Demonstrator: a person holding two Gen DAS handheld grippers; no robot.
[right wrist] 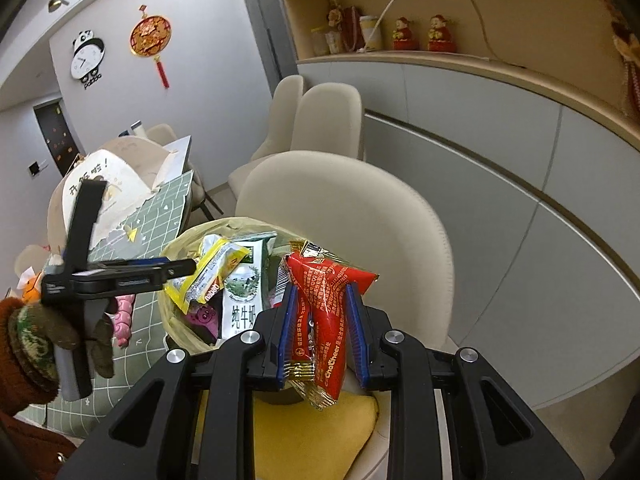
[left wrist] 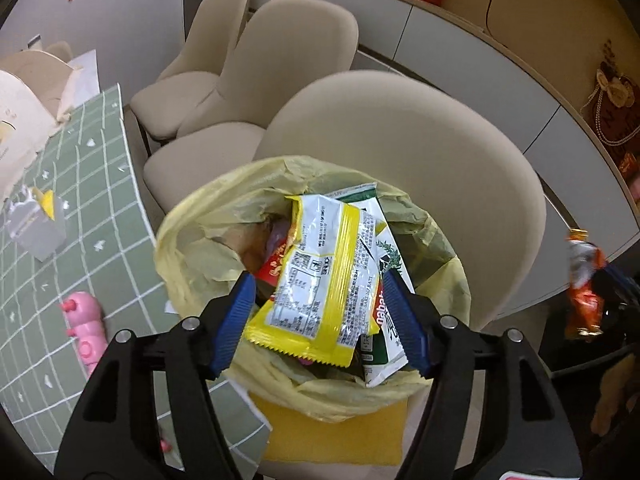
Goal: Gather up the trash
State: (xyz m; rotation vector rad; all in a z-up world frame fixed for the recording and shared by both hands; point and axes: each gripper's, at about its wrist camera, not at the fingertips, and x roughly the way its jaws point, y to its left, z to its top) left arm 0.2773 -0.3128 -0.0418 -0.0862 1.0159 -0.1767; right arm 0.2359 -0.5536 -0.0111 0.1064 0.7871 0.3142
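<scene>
Closest to the right wrist camera, the right gripper (right wrist: 322, 332) is clamped on a red snack wrapper (right wrist: 328, 320), its blue pads (right wrist: 289, 328) pressing both sides of the crumpled packet, which stands upright between them with gold-edged ends showing above and below. Under it, at 6 o'clock, a yellow cushion (right wrist: 316, 436) lies on the seat of a beige chair (right wrist: 360, 216). In the left wrist view, the left gripper (left wrist: 320, 312) hangs with its jaws spread over the mouth of a bin lined with a yellow bag (left wrist: 192, 248); no earlier view is on hand to compare. A yellow-and-silver wrapper (left wrist: 320, 280) lies between the blue fingers (left wrist: 236, 316), which stand clear of it on both sides, so nothing is gripped; the wrapper rests on top of the heaped rubbish alongside a green-and-white milk carton (left wrist: 388, 344). The bin sits on the chair seat, at the centre of that frame. At 9 o'clock, a table with a green grid cloth (left wrist: 100, 216) carries a pink toy (left wrist: 86, 324) at its near edge and a torn silver-and-yellow packet (left wrist: 36, 220) farther along. A gloved hand (right wrist: 60, 340) holding the left tool shows at 8 o'clock in the right wrist view. Beyond, at 12 o'clock, two more beige chairs (left wrist: 280, 60) stand in a row beside grey cabinets (left wrist: 460, 52), with red figurines (right wrist: 424, 34) on the shelf above and a panda clock (right wrist: 87, 60) on the far wall.
</scene>
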